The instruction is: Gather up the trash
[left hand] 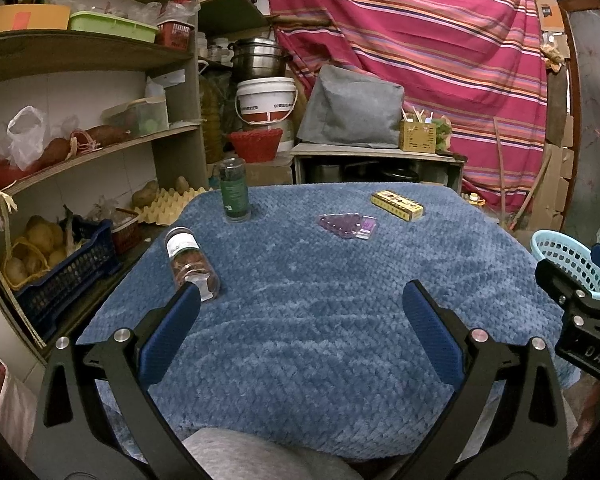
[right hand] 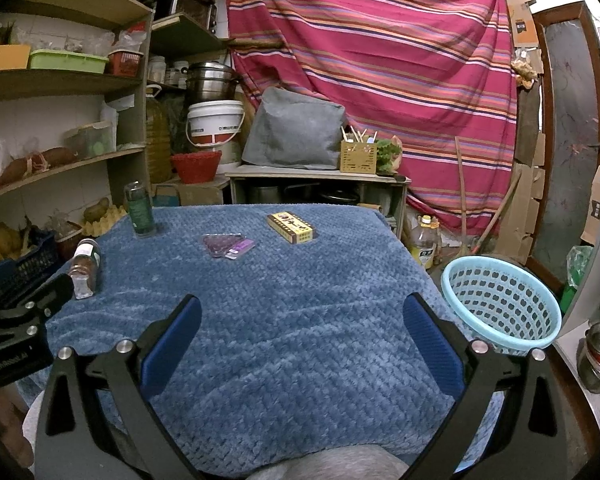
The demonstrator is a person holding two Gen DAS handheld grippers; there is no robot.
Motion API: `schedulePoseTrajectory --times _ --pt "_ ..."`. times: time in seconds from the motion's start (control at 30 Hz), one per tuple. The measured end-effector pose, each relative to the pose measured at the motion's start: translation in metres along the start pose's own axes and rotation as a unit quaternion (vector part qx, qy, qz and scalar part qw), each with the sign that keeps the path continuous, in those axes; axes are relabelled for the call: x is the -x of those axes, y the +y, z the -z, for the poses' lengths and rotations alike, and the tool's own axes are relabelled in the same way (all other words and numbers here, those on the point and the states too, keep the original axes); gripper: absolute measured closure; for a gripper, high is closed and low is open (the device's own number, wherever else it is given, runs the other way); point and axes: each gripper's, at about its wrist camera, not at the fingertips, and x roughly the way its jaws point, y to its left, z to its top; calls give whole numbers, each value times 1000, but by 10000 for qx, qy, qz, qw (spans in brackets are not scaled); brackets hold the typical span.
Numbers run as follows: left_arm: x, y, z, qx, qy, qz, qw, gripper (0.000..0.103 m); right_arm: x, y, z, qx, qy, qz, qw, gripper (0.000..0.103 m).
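Note:
A blue quilted cloth covers the table [left hand: 320,320] [right hand: 300,320]. On it lie a clear jar on its side [left hand: 190,264] [right hand: 85,266], an upright green bottle [left hand: 233,190] [right hand: 140,210], a purple plastic blister pack [left hand: 350,225] [right hand: 228,246] and a yellow box [left hand: 397,205] [right hand: 291,227]. A light blue basket [left hand: 572,262] [right hand: 500,306] stands at the table's right edge. My left gripper [left hand: 300,332] is open and empty over the near cloth, its left fingertip next to the jar. My right gripper [right hand: 302,336] is open and empty over the near cloth, left of the basket.
Wooden shelves [left hand: 80,152] with bags, potatoes and a dark blue crate [left hand: 68,272] line the left. A white bucket [left hand: 266,100], a red basket [left hand: 256,144] and a low cabinet [left hand: 376,164] stand behind the table. A striped cloth [left hand: 420,40] hangs at the back.

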Motion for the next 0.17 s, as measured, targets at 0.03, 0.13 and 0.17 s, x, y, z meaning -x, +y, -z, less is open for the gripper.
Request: schedulePoseTrajectory --times 0.03,0.13,0.17 --pt "0 0 0 14 1 -15 10000 5 0 0 0 0 0 -1 10000 4" --pt "1 0 1 47 1 -53 10000 5 0 -1 0 1 3 0 10000 5" --pt "1 -1 0 57 -1 -62 10000 5 0 -1 0 4 11 -1 10000 4"
